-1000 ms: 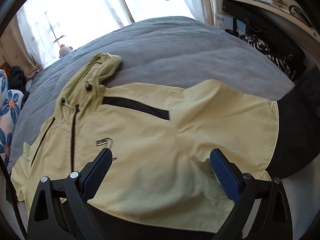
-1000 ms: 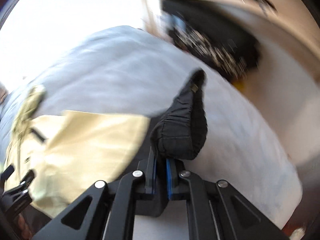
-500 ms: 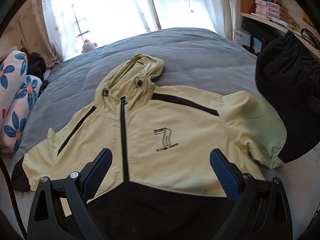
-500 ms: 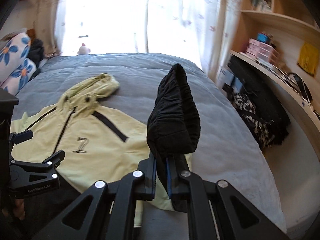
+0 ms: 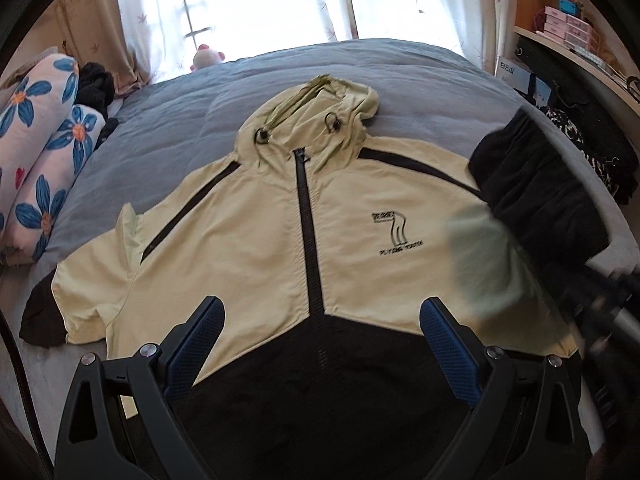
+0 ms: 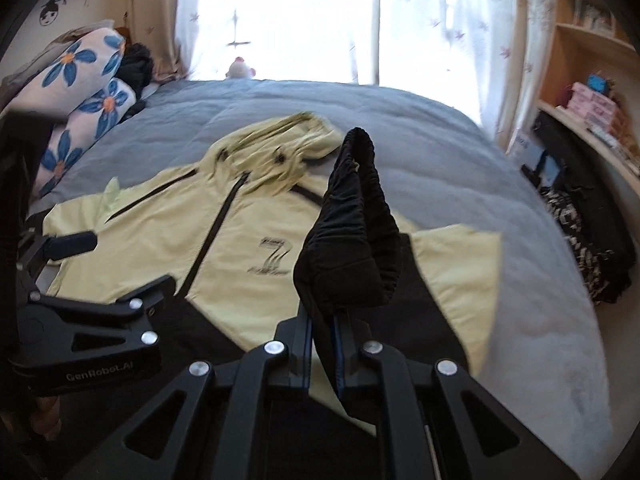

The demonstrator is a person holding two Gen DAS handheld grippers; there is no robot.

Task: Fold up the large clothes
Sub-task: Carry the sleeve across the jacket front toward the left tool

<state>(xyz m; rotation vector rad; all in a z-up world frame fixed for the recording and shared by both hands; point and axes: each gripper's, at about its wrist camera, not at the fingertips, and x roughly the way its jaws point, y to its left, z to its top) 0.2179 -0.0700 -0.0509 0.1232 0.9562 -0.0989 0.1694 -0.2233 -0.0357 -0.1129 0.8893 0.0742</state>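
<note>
A pale yellow hooded jacket (image 5: 248, 240) with a black zip and black hem lies front up on the grey bed (image 5: 180, 120); it also shows in the right wrist view (image 6: 160, 236). My left gripper (image 5: 320, 344) is open and empty above the jacket's black hem. My right gripper (image 6: 322, 332) is shut on the jacket's black sleeve cuff (image 6: 352, 240) and holds it lifted over the jacket's right side. The lifted cuff (image 5: 532, 200) shows at the right in the left wrist view. The other black cuff (image 5: 40, 320) lies flat at the left.
Flowered pillows (image 5: 36, 168) and dark clothes (image 5: 94, 88) lie at the bed's far left. A small plush toy (image 5: 206, 56) sits by the curtained window. Shelves with boxes (image 5: 568, 28) and a dark patterned bundle (image 6: 588, 248) stand to the right of the bed.
My right gripper has carried the black cuff up and leftward over the jacket. My left gripper has swung to face the jacket squarely, still open.
</note>
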